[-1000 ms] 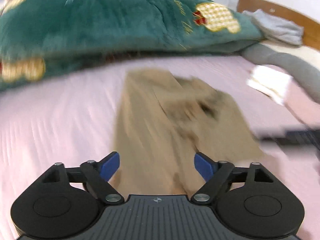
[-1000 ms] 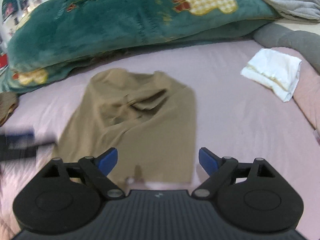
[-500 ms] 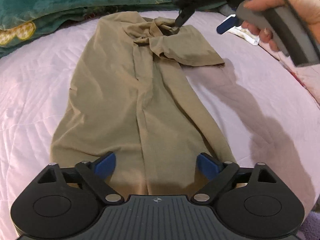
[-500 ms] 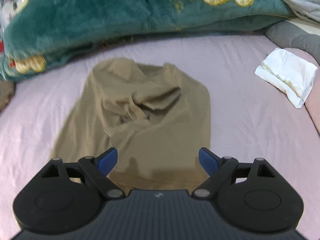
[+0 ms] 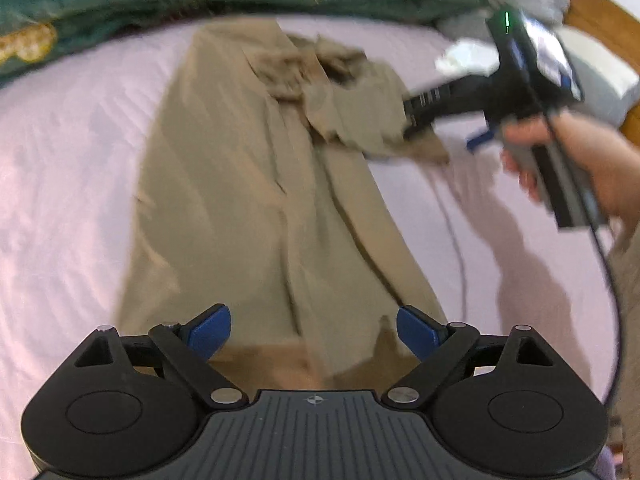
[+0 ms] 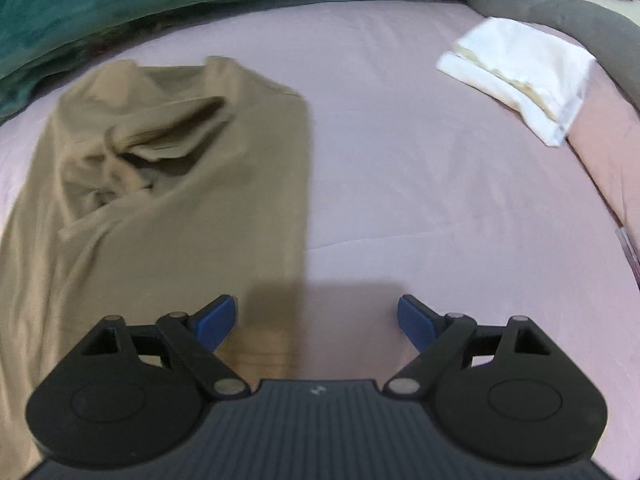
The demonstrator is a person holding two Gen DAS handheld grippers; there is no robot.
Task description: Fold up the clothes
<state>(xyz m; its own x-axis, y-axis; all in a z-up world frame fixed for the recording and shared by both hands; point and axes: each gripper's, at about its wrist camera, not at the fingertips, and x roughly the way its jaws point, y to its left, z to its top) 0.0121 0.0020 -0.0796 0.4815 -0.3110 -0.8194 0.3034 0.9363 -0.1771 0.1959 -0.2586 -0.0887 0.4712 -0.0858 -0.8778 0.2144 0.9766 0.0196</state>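
Observation:
A tan garment point(image 5: 256, 200) lies lengthwise on the pink bed sheet point(image 5: 72, 184), with one sleeve point(image 5: 360, 120) folded in and bunched near the collar. My left gripper point(image 5: 314, 330) is open just above the near hem, its blue pads point(image 5: 210, 328) apart and nothing gripped. My right gripper point(image 6: 316, 322) is open too, low over the garment's right edge point(image 6: 304, 200), which runs between the jaws; it grips no cloth. In the left wrist view a hand point(image 5: 568, 152) holds that gripper beside the folded sleeve.
A thick green blanket point(image 6: 100, 4) with yellow patches lies along the far side of the bed. At the right lie a folded white cloth point(image 6: 520, 80) and a grey bolster point(image 6: 560, 12). A wooden headboard point(image 5: 592, 12) shows behind. A cable point(image 5: 612, 280) hangs from the right gripper.
Both grippers have sunk closer to the garment. The right one moved right, from over the cloth to its right edge. In the left view it came down from the collar to the sleeve.

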